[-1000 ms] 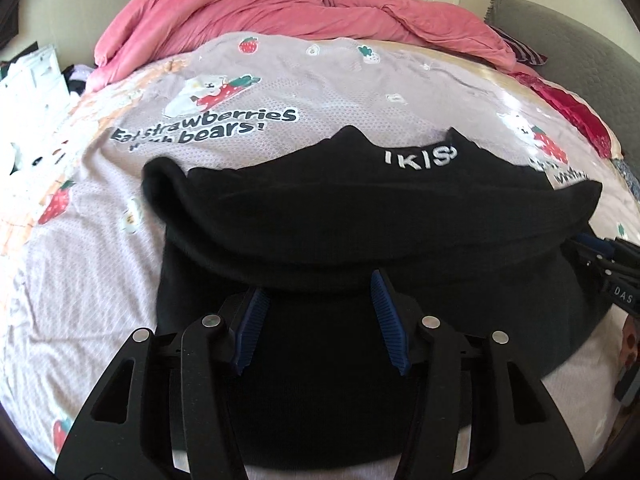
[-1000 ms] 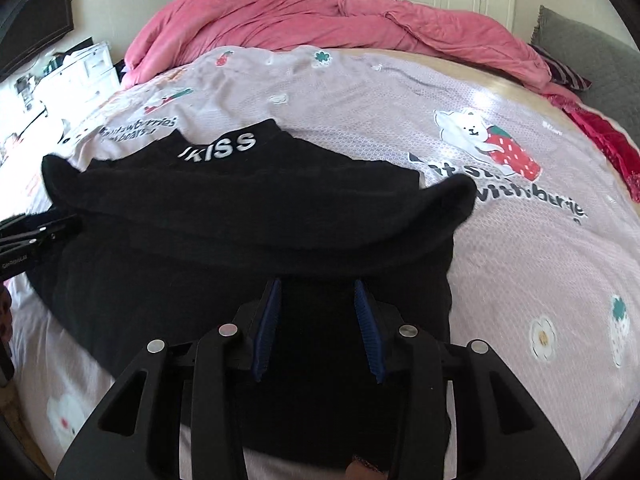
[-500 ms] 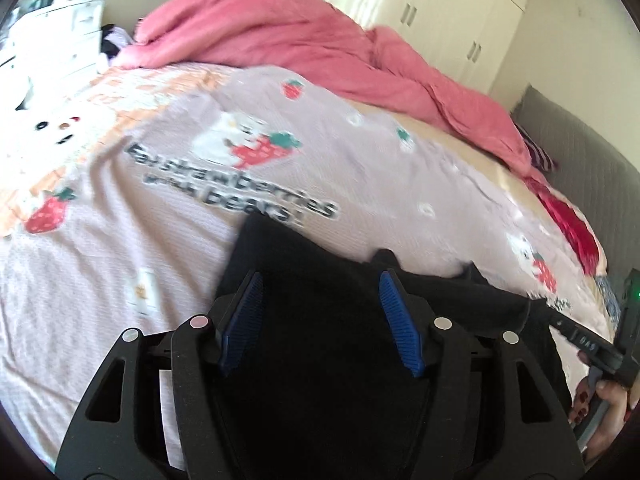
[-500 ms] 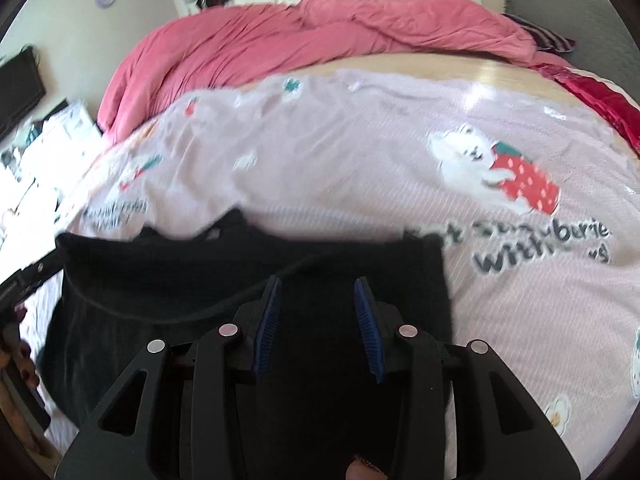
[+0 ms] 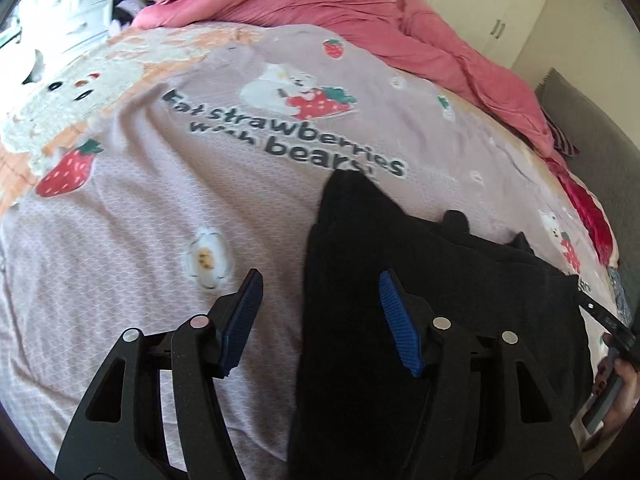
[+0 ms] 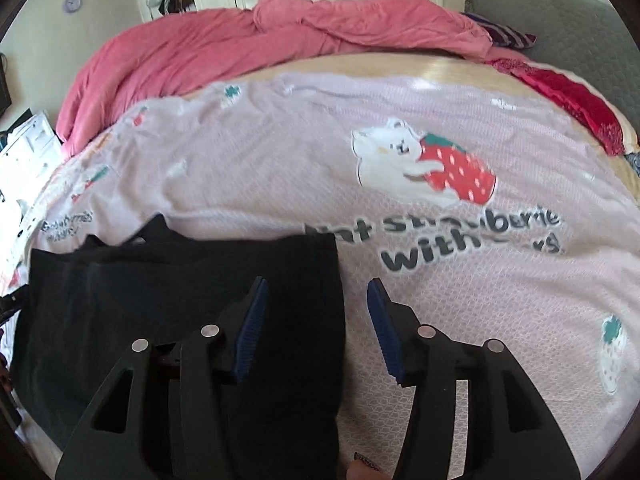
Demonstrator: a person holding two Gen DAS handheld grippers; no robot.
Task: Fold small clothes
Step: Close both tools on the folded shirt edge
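A black garment (image 5: 460, 280) lies folded on the lilac bedsheet (image 5: 140, 240). My left gripper (image 5: 320, 284) hangs over the garment's left edge, which runs between its blue pads without touching them. Its jaws are closing slightly. In the right wrist view, my right gripper (image 6: 316, 284) straddles the right edge of the black garment (image 6: 160, 300). Its left pad is over the cloth and its right pad over the bedsheet (image 6: 480, 300). These jaws are opening and the pads press on nothing. The right gripper's tip (image 5: 608, 320) and a hand (image 5: 616, 384) show at the far right of the left wrist view.
A rumpled pink duvet (image 6: 240, 40) lies across the far side of the bed. A grey pillow (image 6: 560, 12) and red cloth (image 6: 568, 100) sit at the back right. White drawers (image 5: 76, 12) stand past the bed's left side, and wardrobes line the far wall.
Both grippers have slid apart from the garment's middle to its side edges. The upper fold with white lettering is now out of sight. The right jaws stand wider.
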